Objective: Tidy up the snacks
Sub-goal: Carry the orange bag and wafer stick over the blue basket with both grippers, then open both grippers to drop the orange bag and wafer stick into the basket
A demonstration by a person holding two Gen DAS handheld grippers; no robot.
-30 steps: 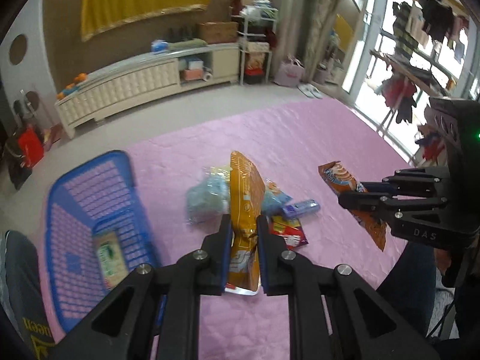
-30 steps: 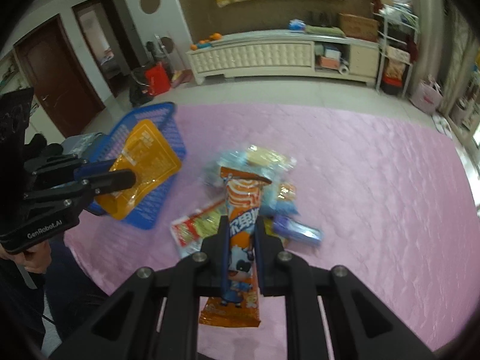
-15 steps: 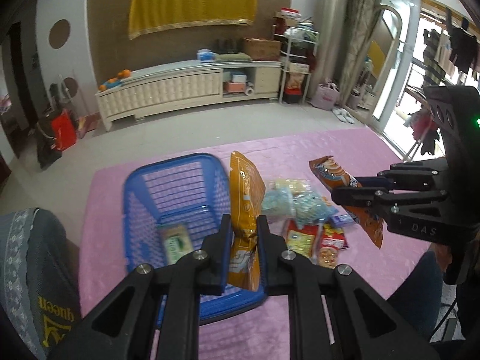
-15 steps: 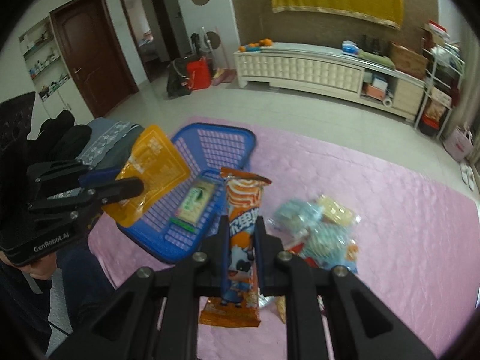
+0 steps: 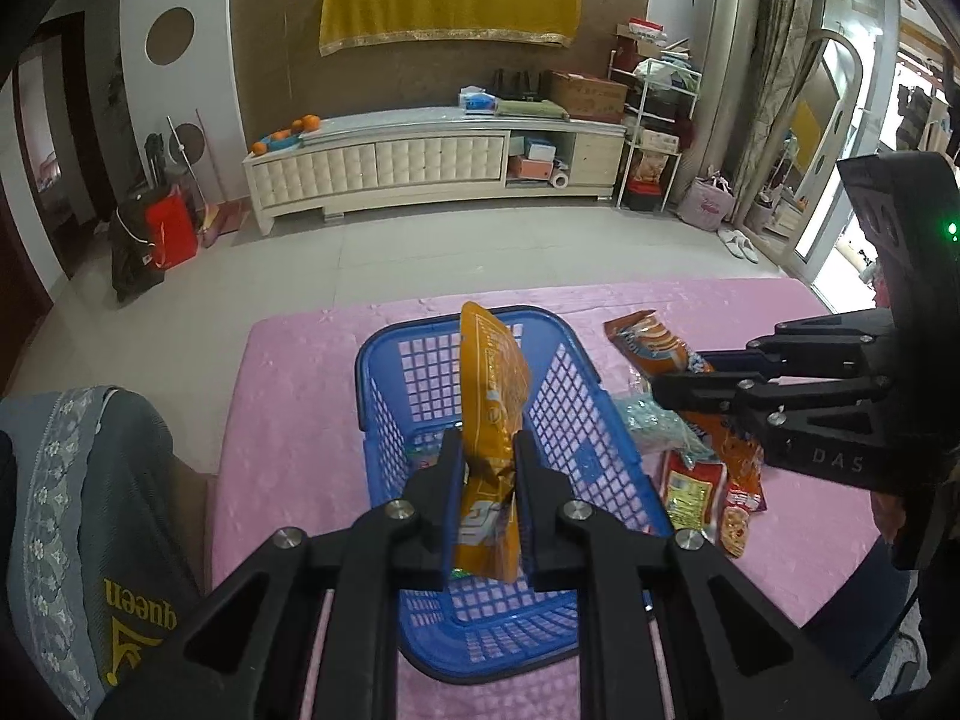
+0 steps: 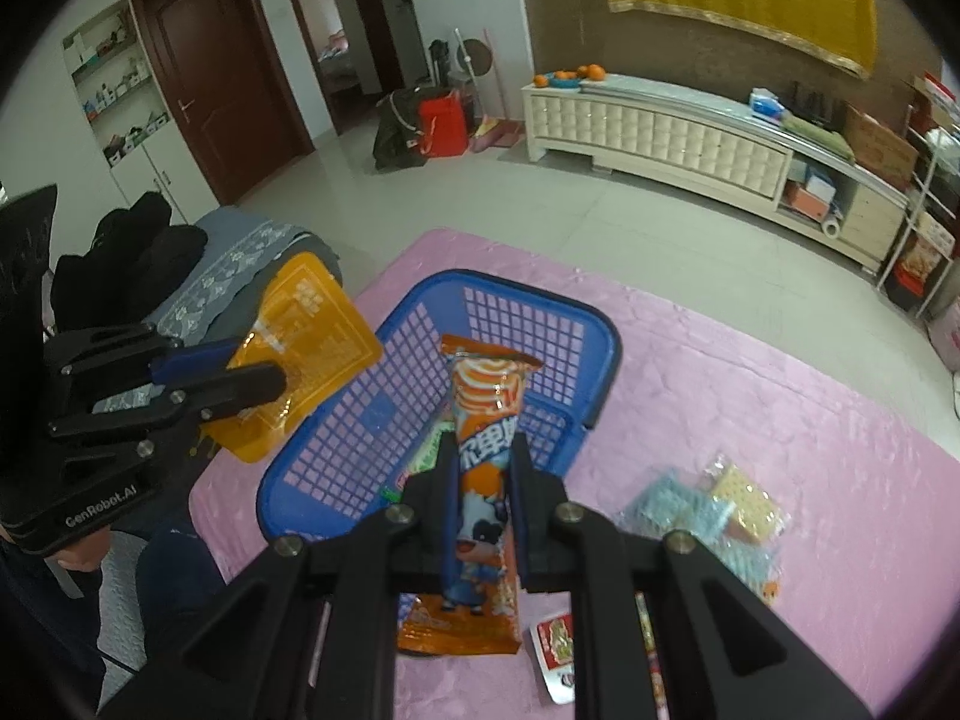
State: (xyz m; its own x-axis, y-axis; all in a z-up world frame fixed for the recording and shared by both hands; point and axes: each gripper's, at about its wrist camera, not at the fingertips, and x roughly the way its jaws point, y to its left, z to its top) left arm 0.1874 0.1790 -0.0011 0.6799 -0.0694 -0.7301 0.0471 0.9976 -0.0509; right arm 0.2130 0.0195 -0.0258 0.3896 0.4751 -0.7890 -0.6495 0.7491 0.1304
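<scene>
My left gripper (image 5: 487,457) is shut on a yellow-orange snack bag (image 5: 493,384), which stands upright over the blue plastic basket (image 5: 384,360). My right gripper (image 6: 483,457) is shut on a long orange packet with a cartoon cow (image 6: 487,402), held above the basket's (image 6: 603,354) near-right side. In the left wrist view the right gripper (image 5: 663,389) reaches in from the right with its orange packet (image 5: 645,339) beside the basket. The right wrist view shows the left gripper (image 6: 267,375) holding the yellow bag (image 6: 312,324) at the basket's left rim. A green packet (image 6: 427,450) lies inside the basket.
The basket sits on a pink cloth (image 5: 288,420). Loose snacks lie right of it: pale blue packets (image 6: 678,504), a cracker pack (image 6: 747,501) and red packets (image 5: 684,492). A grey patterned fabric (image 5: 72,480) is at the left. Tiled floor and a white cabinet (image 5: 420,162) lie beyond.
Both grippers have swung left from the snack pile to the blue basket, each keeping its packet. The basket now sits right under and behind the held bags.
</scene>
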